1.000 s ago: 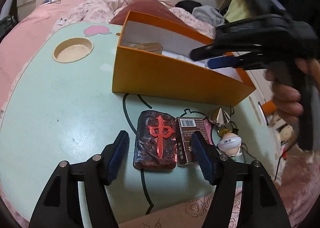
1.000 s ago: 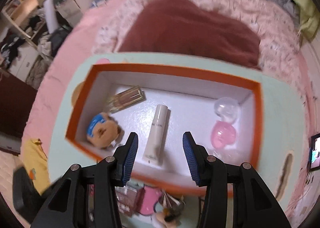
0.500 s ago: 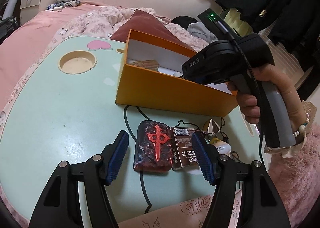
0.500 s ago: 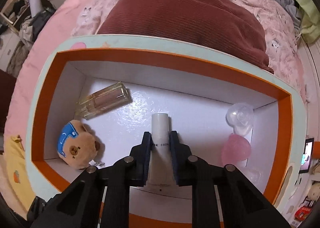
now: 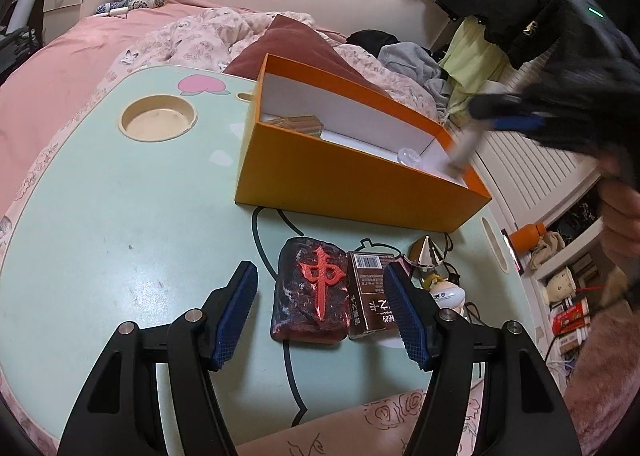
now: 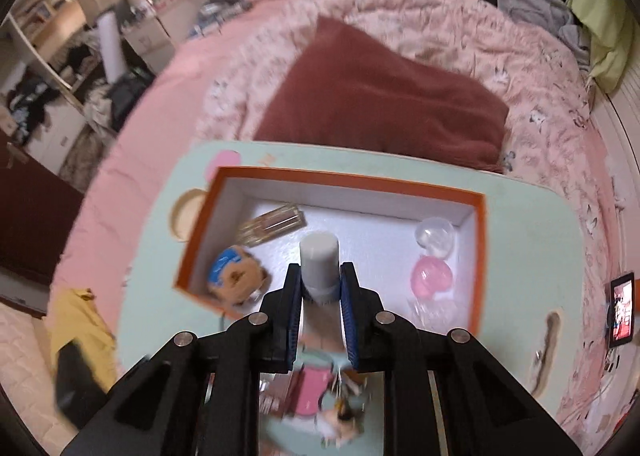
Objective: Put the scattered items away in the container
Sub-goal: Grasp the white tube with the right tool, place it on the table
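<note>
Dim indoor light; motion blur; fisheye

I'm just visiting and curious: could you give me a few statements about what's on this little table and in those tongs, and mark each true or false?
1. The right tongs grip a white tube. True.
2. The left tongs hold the red-marked mahjong block. False: they stand open around it, not pressing it.
3. A teddy bear head lies in the orange box. True.
4. The orange box is otherwise empty. False: a perfume bottle and a pink capsule lie inside.
</note>
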`<move>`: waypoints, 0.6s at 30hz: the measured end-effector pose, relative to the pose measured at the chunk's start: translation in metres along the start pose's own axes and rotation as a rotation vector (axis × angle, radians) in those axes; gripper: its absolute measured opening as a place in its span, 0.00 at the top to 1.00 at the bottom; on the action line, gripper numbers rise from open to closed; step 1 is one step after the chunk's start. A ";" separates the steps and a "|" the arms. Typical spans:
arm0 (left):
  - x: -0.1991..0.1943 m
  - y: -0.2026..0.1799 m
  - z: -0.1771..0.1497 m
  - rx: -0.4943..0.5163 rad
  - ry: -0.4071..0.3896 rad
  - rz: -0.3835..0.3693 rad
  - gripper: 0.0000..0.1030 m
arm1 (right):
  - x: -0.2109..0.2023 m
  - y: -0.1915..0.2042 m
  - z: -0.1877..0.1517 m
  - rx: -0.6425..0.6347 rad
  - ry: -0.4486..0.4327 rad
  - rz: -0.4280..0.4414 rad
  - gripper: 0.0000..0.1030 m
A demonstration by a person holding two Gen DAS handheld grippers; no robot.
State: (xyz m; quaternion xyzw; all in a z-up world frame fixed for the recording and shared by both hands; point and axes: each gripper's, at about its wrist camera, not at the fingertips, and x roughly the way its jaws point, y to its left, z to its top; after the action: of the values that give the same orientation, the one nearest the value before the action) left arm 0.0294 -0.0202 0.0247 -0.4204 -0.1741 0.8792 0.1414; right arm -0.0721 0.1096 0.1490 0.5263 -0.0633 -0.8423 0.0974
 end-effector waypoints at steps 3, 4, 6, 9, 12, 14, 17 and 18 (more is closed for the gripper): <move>0.000 0.000 0.000 0.001 0.001 0.002 0.36 | -0.026 -0.008 -0.020 0.023 -0.033 0.046 0.83; 0.000 0.000 0.000 0.001 0.001 0.001 0.36 | -0.032 -0.013 -0.028 0.033 -0.037 0.057 0.83; 0.001 0.000 0.000 0.004 0.002 0.003 0.36 | -0.036 -0.022 -0.041 0.035 -0.021 0.073 0.83; 0.002 -0.001 0.000 0.007 0.008 0.003 0.36 | -0.027 -0.035 -0.062 0.041 0.045 0.088 0.83; 0.002 -0.002 -0.001 0.011 0.011 0.006 0.36 | -0.006 -0.045 -0.076 0.043 0.110 0.058 0.83; 0.001 -0.002 -0.002 0.012 0.008 0.008 0.36 | 0.012 -0.052 -0.083 0.061 0.156 0.057 0.83; 0.000 -0.002 -0.001 0.010 0.007 0.010 0.36 | 0.032 -0.058 -0.090 0.076 0.188 0.042 0.83; 0.000 -0.002 -0.001 0.009 0.007 0.010 0.36 | 0.037 -0.059 -0.092 0.079 0.184 0.022 0.83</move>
State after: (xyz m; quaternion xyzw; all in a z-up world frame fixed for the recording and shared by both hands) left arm 0.0307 -0.0182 0.0246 -0.4235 -0.1676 0.8792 0.1395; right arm -0.0112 0.1578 0.0644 0.6043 -0.0929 -0.7861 0.0913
